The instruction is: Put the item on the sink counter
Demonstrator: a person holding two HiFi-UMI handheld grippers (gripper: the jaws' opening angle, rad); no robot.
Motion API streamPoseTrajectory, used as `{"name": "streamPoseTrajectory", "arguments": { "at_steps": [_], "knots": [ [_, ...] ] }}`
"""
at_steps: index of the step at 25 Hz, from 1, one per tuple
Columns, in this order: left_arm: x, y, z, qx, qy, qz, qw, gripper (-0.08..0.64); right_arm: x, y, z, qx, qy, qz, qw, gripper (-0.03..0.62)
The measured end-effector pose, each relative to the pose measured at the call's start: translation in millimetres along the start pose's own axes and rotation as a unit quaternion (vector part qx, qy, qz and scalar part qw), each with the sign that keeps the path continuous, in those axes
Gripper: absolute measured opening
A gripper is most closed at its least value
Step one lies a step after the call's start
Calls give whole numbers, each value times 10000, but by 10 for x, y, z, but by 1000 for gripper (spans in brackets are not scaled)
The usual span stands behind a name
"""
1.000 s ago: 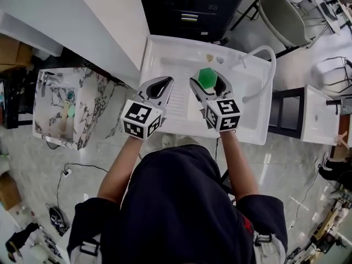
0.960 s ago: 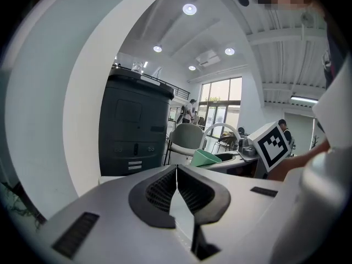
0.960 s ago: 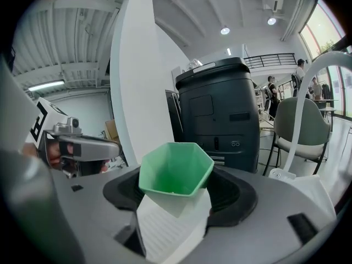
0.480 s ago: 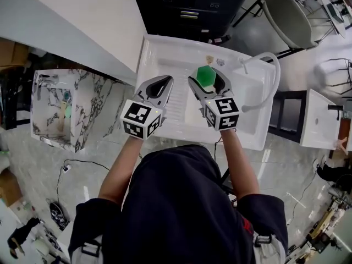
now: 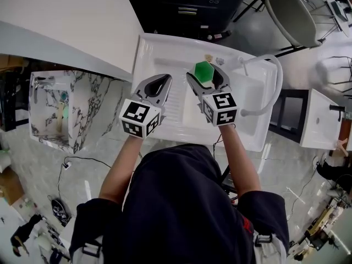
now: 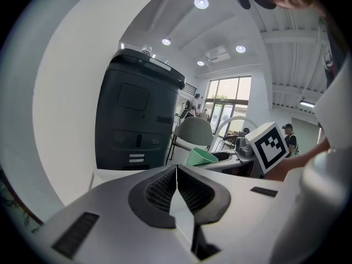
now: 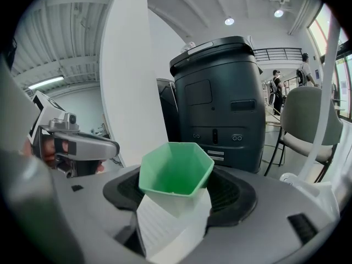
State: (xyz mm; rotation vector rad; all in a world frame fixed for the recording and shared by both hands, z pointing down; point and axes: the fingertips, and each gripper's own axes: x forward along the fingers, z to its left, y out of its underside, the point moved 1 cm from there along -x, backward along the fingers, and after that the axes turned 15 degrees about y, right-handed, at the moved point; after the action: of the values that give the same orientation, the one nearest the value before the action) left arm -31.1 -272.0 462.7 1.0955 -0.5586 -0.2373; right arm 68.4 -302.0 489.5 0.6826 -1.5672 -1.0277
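Hardly anything's moved vs 1 s ago: your grippers hang over the white sink unit [image 5: 165, 51] much as before, cup maybe a hair nearer its back edge. R gripper [image 5: 205, 75] is clamped on the green hex cup [image 5: 203, 69], mouth up, above the sink's ribbed counter [image 5: 179, 104], just left of the basin [image 5: 250, 95]; can't tell if cup touches it. L gripper [image 5: 164, 80] is closed w/ nothing in it, over the counter's left part, beside the R one.
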Motion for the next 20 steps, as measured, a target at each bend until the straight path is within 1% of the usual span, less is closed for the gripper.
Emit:
{"name": "streamPoseTrajectory", "arguments": {
  "at_steps": [20],
  "knots": [
    [275, 172, 242, -319, -139, 171, 9992, 17, 612, 38, -70, -286, -70, 3, 9996, 337]
  ]
}}
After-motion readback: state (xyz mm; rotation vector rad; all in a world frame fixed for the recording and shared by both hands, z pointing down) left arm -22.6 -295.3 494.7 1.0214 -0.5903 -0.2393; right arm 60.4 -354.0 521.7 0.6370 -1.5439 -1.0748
